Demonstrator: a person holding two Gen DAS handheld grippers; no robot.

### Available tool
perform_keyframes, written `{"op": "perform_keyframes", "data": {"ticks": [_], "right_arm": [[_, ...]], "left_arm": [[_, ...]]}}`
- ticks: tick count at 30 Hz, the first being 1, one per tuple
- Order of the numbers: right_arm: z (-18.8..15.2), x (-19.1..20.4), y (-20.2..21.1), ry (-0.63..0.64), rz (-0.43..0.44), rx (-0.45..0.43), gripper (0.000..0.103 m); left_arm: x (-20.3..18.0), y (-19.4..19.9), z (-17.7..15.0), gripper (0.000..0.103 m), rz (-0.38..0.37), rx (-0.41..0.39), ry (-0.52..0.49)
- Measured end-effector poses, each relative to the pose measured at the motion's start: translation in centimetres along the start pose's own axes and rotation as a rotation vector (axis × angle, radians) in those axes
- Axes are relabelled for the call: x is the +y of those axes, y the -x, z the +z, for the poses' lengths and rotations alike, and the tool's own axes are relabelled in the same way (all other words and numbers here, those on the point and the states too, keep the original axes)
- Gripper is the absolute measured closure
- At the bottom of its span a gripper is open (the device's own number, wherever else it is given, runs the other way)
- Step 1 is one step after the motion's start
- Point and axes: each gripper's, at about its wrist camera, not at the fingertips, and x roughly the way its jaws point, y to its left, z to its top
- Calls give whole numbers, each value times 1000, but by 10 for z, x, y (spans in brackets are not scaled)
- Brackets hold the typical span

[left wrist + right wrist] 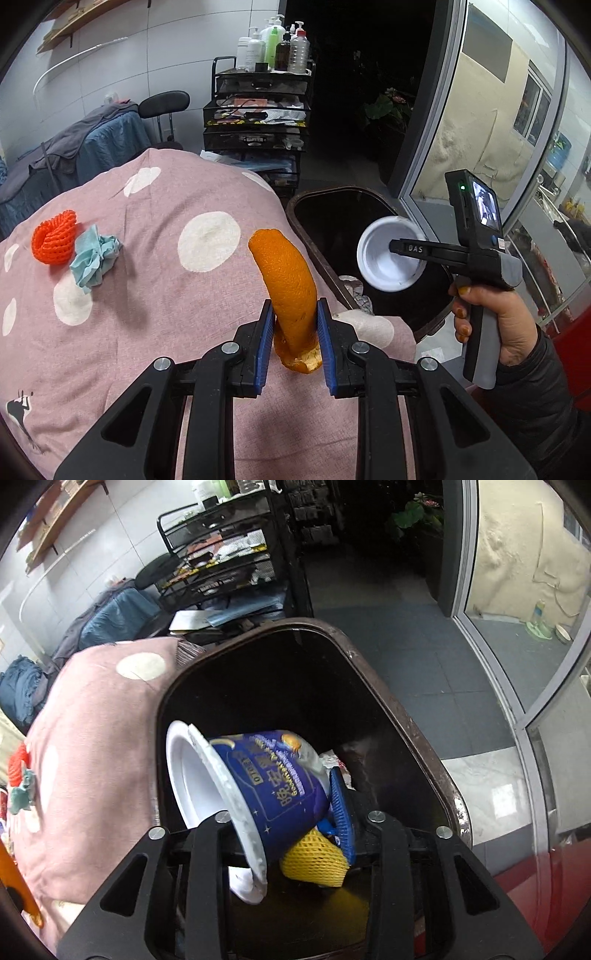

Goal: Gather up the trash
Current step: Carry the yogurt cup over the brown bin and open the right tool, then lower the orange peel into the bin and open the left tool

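My left gripper [293,314] is shut on a long curl of orange peel [288,280], held above the pink dotted quilt [147,295]. On the quilt to the left lie an orange foam net [53,238] and a crumpled teal tissue [94,258]. My right gripper [280,805] hangs over the dark brown bin [369,664]. A blue and white paper cup [266,775] lies tilted between its jaws, mouth to the left. The blue right pad [340,805] sits by the cup's base, and the other pad is hidden. From the left wrist, one finger of the right gripper [406,251] reaches into the cup [388,258].
A yellow foam net [314,856] and other scraps lie inside the bin [295,206], which stands against the quilt's right edge. Behind it are a black wire cart [258,110] with bottles, a glass door [461,147] on the right and grey floor tiles [406,646].
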Motion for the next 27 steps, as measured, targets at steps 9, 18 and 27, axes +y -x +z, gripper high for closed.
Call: {"op": "perform_keyframes", "data": {"ticks": [9,18,27], "right_arm": [[-11,1,15,29,6,-31,25],[-18,-1,42,-19,15,-107,22],[-25,-22,79,-102,-22,-236,20]], "left_arm": [[-4,-9,5,80,-16,21,-12],[-11,-13,17,80,-32,8,-23],[-33,-39,42,80,-54,23,-44]]}}
